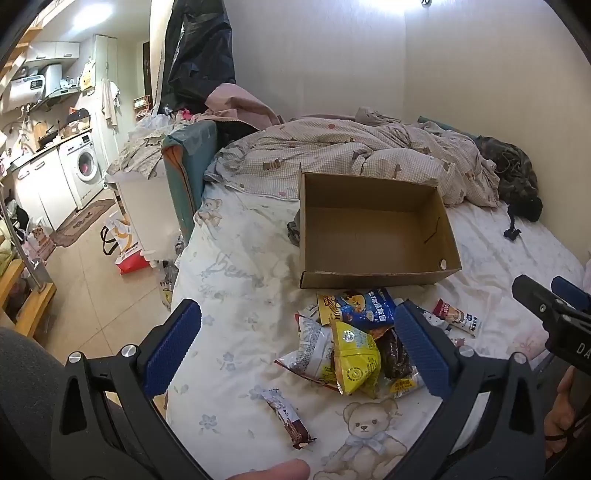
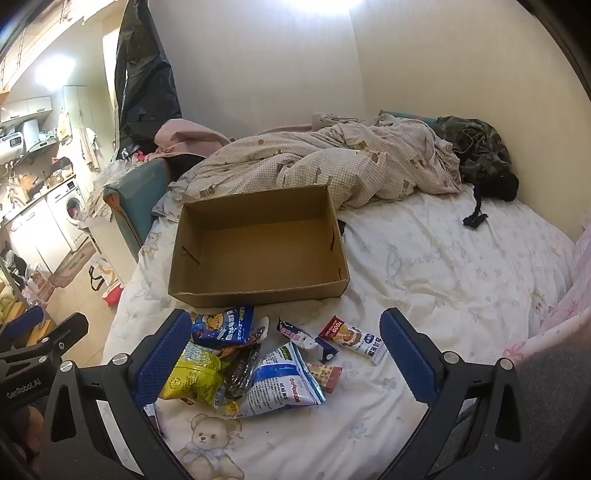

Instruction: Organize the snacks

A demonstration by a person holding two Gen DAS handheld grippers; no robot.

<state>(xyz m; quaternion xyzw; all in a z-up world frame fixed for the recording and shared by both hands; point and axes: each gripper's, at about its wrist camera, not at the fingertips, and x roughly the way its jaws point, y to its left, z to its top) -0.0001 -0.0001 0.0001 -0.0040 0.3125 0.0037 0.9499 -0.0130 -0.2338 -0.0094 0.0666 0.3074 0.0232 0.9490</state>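
The snack packets (image 2: 255, 363) are heaped on the bedsheet (image 2: 443, 266), just near of the cardboard box (image 2: 258, 291), which is seen empty. Nothing has been sorted yet. The left gripper (image 1: 299, 354) and right gripper (image 2: 284, 354) are held wide apart, nothing clamped.

Indoor light, moderately bright, warm-white. Blown-out glare patch on the wall (image 1: 314, 11) at top centre in both views; a second ceiling glow over the kitchen area (image 2: 55, 74) at left. Bedsheet (image 2: 443, 266) evenly lit, shadows soft and short. Strong fisheye bending, black vignette in the corners. Centre sharp; far kitchen soft, near gripper bodies slightly blurred and dark.
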